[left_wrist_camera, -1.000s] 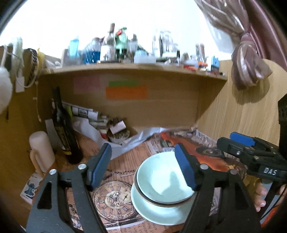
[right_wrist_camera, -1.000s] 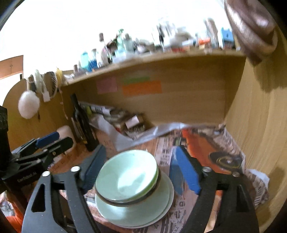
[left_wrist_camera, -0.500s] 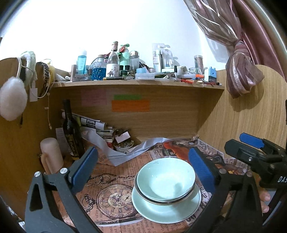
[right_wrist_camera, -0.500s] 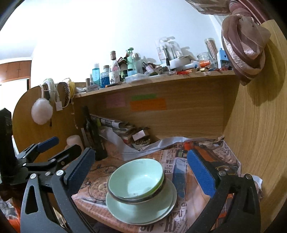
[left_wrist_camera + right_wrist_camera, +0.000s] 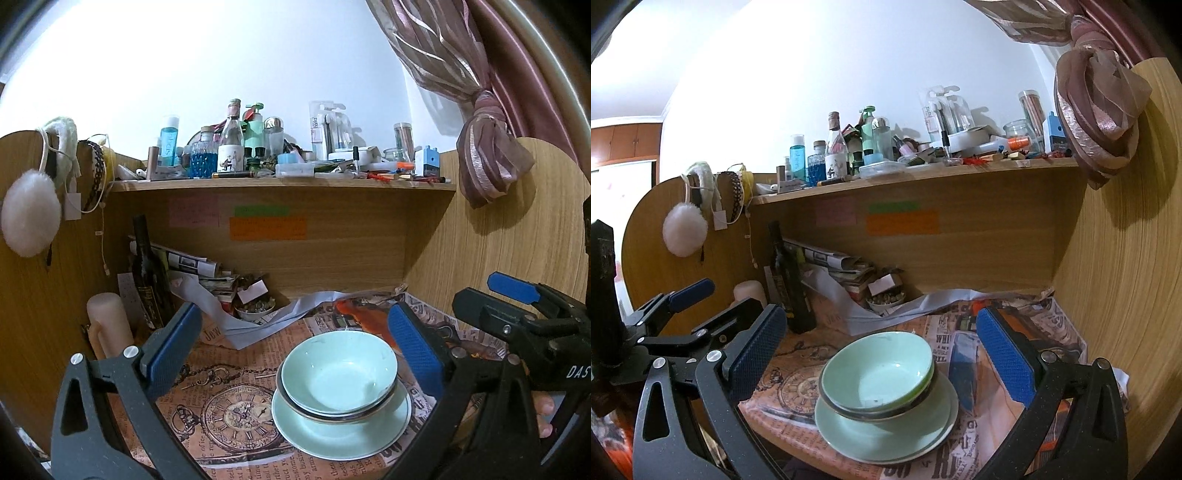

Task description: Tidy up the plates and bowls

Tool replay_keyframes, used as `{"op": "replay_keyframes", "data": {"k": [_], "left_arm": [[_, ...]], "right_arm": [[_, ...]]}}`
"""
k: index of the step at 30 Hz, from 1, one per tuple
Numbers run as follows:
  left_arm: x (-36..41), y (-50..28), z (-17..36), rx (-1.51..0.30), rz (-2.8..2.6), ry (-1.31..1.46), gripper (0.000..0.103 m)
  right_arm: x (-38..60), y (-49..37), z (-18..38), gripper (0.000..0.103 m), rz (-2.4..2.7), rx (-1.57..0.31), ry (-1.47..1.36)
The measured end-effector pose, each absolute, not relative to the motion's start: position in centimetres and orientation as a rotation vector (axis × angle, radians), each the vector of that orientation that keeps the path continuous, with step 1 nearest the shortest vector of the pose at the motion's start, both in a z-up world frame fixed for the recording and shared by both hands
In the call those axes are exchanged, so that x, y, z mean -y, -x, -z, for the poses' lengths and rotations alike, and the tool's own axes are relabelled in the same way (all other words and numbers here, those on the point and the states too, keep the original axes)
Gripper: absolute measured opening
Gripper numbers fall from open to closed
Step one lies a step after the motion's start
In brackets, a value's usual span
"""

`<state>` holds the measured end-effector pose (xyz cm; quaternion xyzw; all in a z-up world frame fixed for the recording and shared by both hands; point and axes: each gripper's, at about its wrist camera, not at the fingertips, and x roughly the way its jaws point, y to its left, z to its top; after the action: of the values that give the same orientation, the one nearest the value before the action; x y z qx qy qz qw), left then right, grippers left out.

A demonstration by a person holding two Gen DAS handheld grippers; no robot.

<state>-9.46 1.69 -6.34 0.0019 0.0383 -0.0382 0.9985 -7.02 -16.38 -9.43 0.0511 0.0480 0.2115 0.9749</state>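
Nearest the lens: left claw [image 5: 295, 354] and right claw [image 5: 881, 354] both spread wide, blue pads well apart, nothing held in either.
Left claw position: hangs in front of the stack, one pad out over the clock print, the other near the bowl's right rim without touching it, as far as can be told.
Right claw position: straddles the stack from the front, both pads clear of the crockery.
Stack: pale green top bowl [image 5: 339, 369] nested in a second bowl [image 5: 882, 413] with a dark metallic rim, both sitting on a green plate [image 5: 341, 437].
Stack location: on the newspaper-covered surface [image 5: 225, 384], right of the clock print [image 5: 238, 415], close to the front edge in the right wrist view.
Task state: judging by the tidy nesting, stacking looks finished or nearly so.
Risk, front edge: a nudge from either claw could push the plate toward the edge; glazed ware on paper probably slides easily.
Risk, bowls: the top bowl sits slightly off-centre in the right view; a knock on its rim could tip it.
Behind: dark bottle [image 5: 147, 273], cream roll [image 5: 109, 325], small dish of oddments [image 5: 255, 310] and loose papers [image 5: 192, 264].
Risk, behind: a wide sweep could topple the bottle.
Farthest: crowded shelf [image 5: 284, 183].
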Motion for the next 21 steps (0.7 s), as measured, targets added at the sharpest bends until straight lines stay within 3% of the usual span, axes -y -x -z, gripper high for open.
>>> {"op": "replay_keyframes", "data": {"k": [21], "left_arm": [[-0.74, 8.84, 6.38, -0.095, 0.079, -0.007, 0.103]], "right_arm": [[16.58, 6.74, 9.60, 0.103, -0.427, -0.108, -0.114]]}}
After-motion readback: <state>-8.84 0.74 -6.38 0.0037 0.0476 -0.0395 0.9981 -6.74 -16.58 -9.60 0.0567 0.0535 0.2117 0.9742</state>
